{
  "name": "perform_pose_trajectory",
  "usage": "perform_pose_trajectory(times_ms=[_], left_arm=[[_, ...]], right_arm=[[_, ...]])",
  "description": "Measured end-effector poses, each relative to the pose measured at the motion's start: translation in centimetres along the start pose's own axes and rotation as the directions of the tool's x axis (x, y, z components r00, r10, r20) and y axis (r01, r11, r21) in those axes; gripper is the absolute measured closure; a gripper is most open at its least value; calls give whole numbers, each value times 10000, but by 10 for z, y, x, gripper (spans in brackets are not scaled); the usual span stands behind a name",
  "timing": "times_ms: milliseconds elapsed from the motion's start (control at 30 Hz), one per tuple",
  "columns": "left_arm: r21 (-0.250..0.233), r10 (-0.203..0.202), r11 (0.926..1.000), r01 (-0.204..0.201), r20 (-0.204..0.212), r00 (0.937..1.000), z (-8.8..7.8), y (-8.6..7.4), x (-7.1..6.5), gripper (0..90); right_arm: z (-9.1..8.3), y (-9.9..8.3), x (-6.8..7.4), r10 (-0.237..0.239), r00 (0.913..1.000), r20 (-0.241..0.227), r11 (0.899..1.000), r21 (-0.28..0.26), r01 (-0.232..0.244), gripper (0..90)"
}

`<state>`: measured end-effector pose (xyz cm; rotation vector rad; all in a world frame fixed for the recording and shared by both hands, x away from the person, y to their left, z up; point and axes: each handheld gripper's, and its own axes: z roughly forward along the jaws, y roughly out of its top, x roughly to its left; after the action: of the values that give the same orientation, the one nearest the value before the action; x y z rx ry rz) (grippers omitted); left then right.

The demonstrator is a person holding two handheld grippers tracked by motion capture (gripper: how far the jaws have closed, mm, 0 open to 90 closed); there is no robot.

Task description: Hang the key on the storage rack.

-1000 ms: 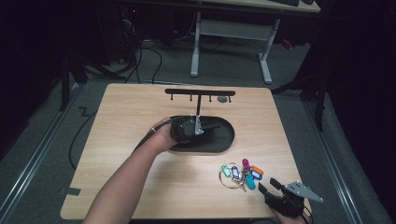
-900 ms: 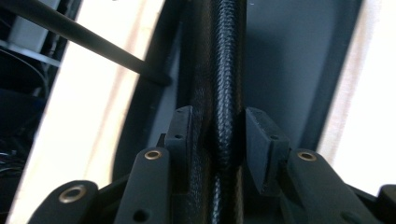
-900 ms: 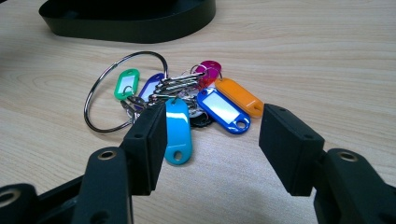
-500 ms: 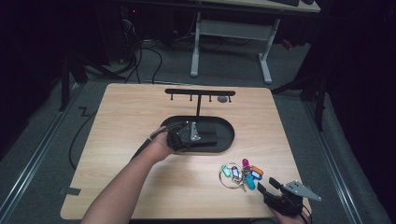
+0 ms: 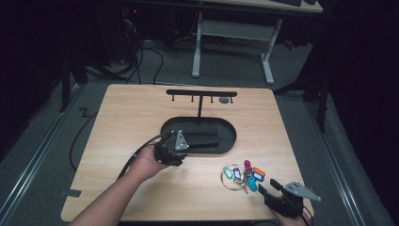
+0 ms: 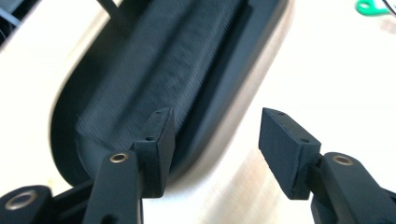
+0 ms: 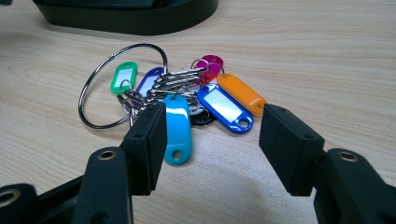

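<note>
A black oval stand base (image 5: 226, 136) lies mid-table, with a thin post and a T-shaped hook bar (image 5: 201, 93) rising from it. A small grey item (image 5: 225, 100) hangs at the bar's right end. My left gripper (image 5: 175, 153) is at the base's front left rim. Its jaws have just been opening, and they stand open with nothing between them (image 6: 215, 126) over the base's edge (image 6: 163, 70). A key ring with several coloured tags (image 5: 242, 175) lies front right. My right gripper (image 5: 275, 194) stands open just short of the bunch (image 7: 187, 93), with the light blue tag (image 7: 177, 126) nearest.
The wooden table (image 5: 127, 122) ends close behind my right gripper at the front right. A black cable (image 5: 84, 136) trails off the table's left side. A white desk frame (image 5: 230, 42) stands on the floor beyond the far edge.
My left hand has drawn back from the middle of the oval base to its front left rim, and its jaws stand wider. The right gripper and the keys have not moved.
</note>
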<state>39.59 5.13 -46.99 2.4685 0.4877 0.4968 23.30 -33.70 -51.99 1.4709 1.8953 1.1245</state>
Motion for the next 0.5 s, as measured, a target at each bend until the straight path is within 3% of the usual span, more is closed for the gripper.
perform_pose_trajectory(times_ms=[100,333,500], left_arm=[[-85,-402,9991,404,188,9990,-3,-14,-2,452],[-572,-1590,9851,1620,545,9858,-13,-53,-10,449],[-727,-1979,9767,2020,603,9784,-23,-75,-17,447]], right_arm=[[0,0,-1,39,10000,4,10000,7,-39,419],[1,-1,0,25,10000,3,10000,40,-25,419],[2,0,1,3,10000,-14,10000,62,-3,418]])
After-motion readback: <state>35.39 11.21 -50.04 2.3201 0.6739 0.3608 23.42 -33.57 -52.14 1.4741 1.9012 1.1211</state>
